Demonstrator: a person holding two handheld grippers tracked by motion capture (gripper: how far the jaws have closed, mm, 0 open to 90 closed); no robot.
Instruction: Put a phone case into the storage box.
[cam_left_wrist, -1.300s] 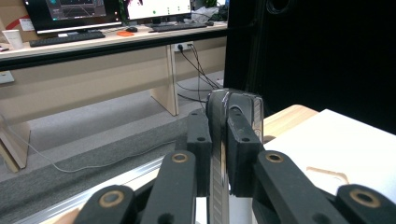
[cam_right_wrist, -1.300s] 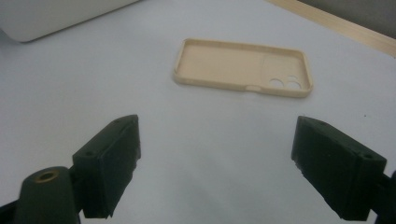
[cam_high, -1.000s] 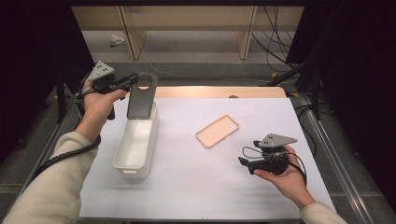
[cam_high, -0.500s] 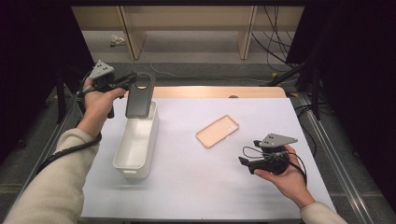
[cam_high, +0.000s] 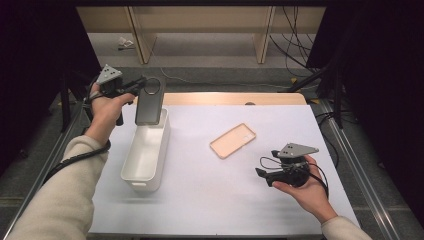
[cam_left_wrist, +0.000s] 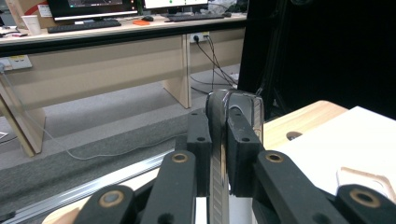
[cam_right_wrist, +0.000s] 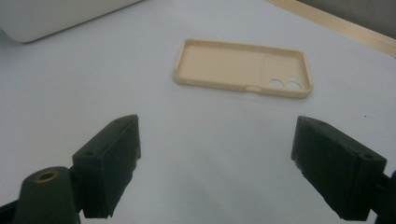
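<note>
Probably an office or lab, wooden desks, monitors and keyboards, floor cables

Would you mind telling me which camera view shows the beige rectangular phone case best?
The right gripper view: the beige rectangular phone case lies close, hollow side up, its camera holes visible. The high view shows it small on the white table; the left gripper view catches just a corner.

The table has a white top with a strip of light wood along its far edge. A long white bin sits on it at about 9 o'clock. A tan phone case lies open side up near the middle, well apart from the bin.
</note>
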